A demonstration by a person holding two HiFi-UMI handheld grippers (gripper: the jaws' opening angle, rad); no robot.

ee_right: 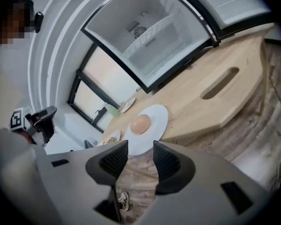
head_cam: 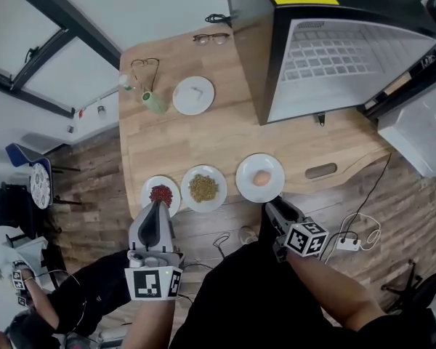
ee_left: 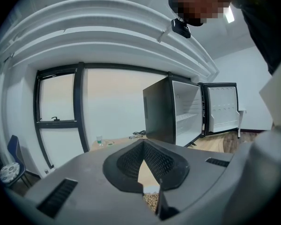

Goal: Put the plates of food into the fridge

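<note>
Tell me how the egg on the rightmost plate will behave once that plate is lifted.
The egg lies loose and rounded, so it will likely roll if the white plate tilts. The plate looks smooth and shallow, so little would stop it. It would probably crack if dropped.

A pale wooden counter (head_cam: 225, 133) is standing on a dark plank floor (head_cam: 94, 180) — black-framed windows (ee_left: 61, 116) are letting daylight in beside white walls (ee_left: 257, 64), a blue chair (head_cam: 20, 155) sitting nearby.

Bright, even daylight; fisheye-warped edges.
</note>
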